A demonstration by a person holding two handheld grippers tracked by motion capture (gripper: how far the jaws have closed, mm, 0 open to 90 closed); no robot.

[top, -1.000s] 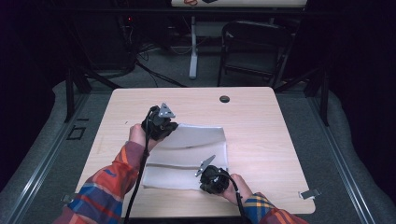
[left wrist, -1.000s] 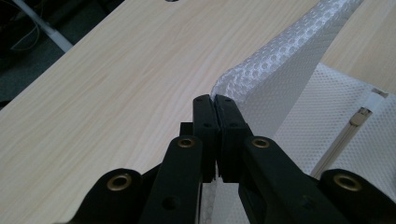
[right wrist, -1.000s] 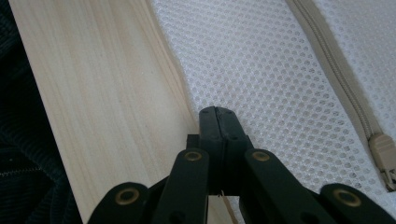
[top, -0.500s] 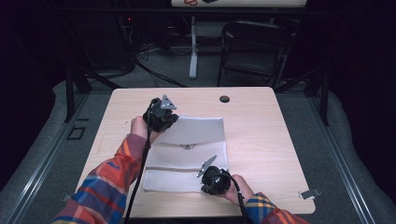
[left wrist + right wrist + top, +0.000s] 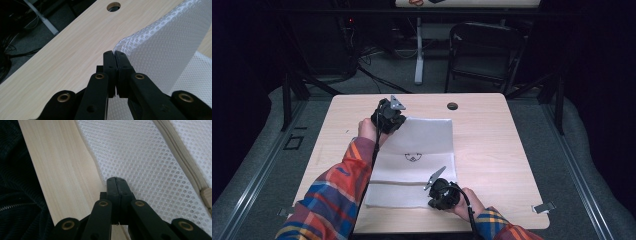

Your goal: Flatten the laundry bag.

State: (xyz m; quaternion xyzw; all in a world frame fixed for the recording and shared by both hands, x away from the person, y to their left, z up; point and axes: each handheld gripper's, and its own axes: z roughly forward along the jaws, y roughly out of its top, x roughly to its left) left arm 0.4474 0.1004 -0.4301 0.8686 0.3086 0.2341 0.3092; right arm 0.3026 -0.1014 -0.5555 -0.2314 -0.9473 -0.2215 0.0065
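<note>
A white mesh bag (image 5: 417,145) lies spread on the wooden table (image 5: 492,145), with a small dark mark (image 5: 413,157) near its middle. My left gripper (image 5: 388,117) is at the bag's far left corner. In the left gripper view that gripper (image 5: 115,53) is shut on the corner, and the mesh (image 5: 160,45) rises slightly from the table. My right gripper (image 5: 439,192) is at the bag's near edge. In the right gripper view it (image 5: 116,180) is shut on the mesh edge (image 5: 140,157), beside a beige zipper (image 5: 180,150).
A round cable hole (image 5: 452,106) is in the table's far side, right of the bag. A dark chair (image 5: 484,50) and a desk leg (image 5: 418,50) stand beyond the table. Bare wood lies to the right of the bag.
My left gripper has carried the bag's corner away toward the table's far side, and the folded bag now lies stretched out flat. The right gripper has stayed at the near edge.
</note>
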